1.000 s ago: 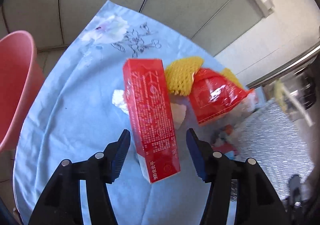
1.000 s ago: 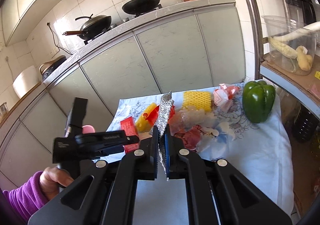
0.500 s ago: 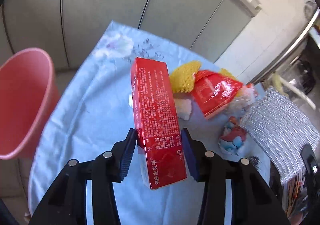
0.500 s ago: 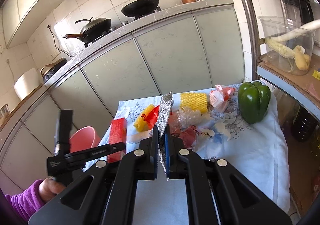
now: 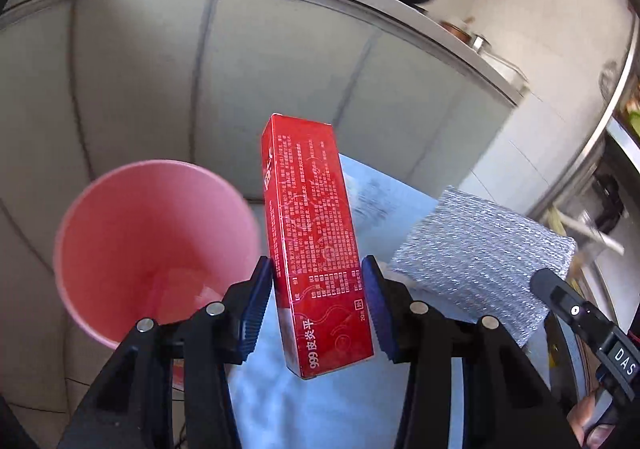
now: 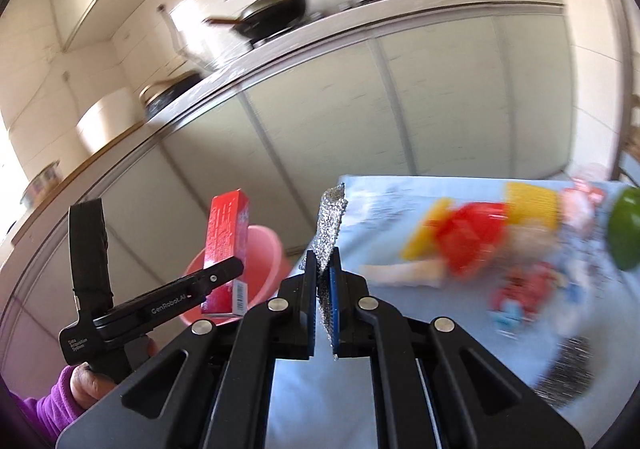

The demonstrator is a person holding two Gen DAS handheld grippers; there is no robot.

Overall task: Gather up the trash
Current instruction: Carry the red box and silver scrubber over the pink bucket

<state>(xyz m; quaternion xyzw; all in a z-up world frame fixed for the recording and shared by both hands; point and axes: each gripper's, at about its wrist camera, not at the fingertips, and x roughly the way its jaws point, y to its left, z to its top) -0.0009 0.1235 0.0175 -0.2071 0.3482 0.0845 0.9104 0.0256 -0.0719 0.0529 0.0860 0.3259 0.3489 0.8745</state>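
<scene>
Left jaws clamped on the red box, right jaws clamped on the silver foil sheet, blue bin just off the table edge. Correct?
One thing is off: the bin is pink, not blue, as the left wrist view shows. The rest holds: the left gripper is clamped on the red box, and the right gripper is clamped on the silver foil sheet.

A table under a light blue cloth [image 6: 384,401] carries blurred yellow and red wrappers [image 6: 472,233], perhaps packaging, left of a green pepper [image 6: 624,233].
</scene>
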